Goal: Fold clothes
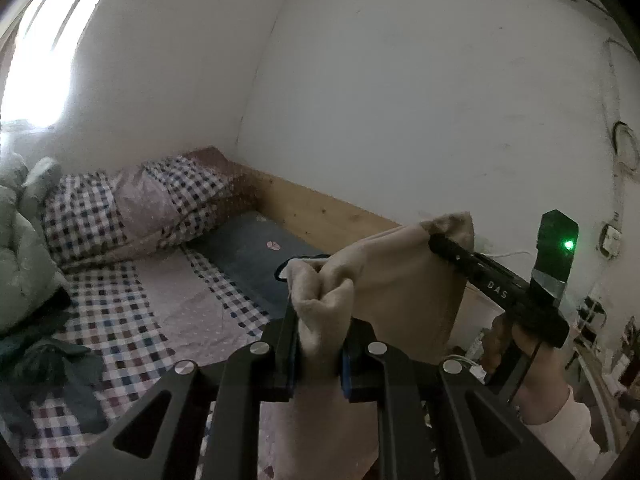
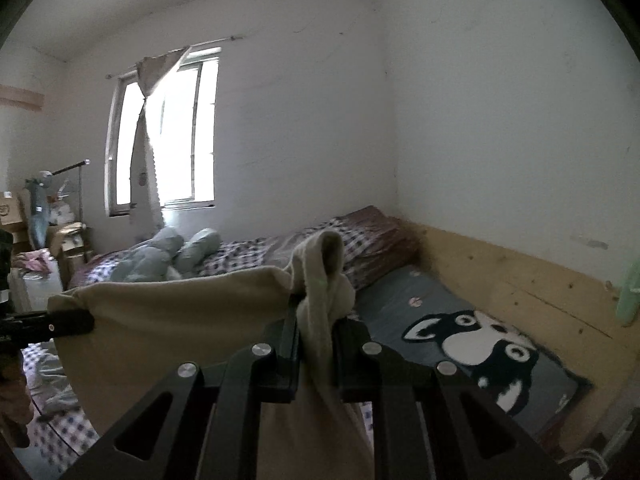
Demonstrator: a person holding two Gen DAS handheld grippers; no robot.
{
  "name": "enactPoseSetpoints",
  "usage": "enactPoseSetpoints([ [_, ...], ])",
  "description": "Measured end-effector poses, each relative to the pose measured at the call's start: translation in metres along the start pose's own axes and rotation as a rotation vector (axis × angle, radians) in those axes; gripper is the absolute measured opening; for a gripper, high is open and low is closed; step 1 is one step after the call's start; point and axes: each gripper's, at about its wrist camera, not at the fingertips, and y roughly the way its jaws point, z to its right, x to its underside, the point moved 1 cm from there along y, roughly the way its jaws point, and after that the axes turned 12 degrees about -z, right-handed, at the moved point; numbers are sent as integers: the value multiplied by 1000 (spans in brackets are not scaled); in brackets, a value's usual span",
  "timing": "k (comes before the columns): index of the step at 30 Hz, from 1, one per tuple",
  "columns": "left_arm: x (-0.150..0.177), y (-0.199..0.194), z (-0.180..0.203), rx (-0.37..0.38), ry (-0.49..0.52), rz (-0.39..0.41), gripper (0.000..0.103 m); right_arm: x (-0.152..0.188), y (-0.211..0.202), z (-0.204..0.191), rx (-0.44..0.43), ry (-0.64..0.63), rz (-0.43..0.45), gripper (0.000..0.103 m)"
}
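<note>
Beige garment [image 1: 384, 280] is held up above the bed [image 1: 132, 312], stretched between both tools. Left tongs [image 1: 320, 320] are clenched on a bunched corner of it; right tongs [image 2: 316, 328] are clenched on the other corner. Garment hangs clear of the checked bedding.

The letters "DAS" stand on the right hand-held gripper [image 1: 442, 242].

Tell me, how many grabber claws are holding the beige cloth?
2. The left gripper pinches one bunched corner of the beige cloth; the right gripper pinches the opposite corner, so the cloth hangs between them above the bed.
</note>
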Motion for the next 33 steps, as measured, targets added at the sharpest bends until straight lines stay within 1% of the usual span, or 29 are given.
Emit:
enactPoseSetpoints([
  [4,-11,54,-20,-18,-22,-61,16,-2,42,23,22,22,-18,13],
  [7,-15,101,-47,-37,-55,-110,16,3,82,37,41,30,-52,13],
  [13,-24,194,-114,-81,-137,-178,16,17,181,54,55,35,-144,13],
  [19,-40,273,-181,-108,-225,-234,15,20,295,74,59,46,-256,13],
  [25,-33,345,-249,-145,-320,-303,15,38,413,73,65,-2,-399,13],
  [29,-20,381,-287,-171,-367,-340,15,53,479,68,62,-27,-472,13],
  [33,-9,411,-318,-208,-389,-370,15,70,527,60,69,-55,-513,13],
])
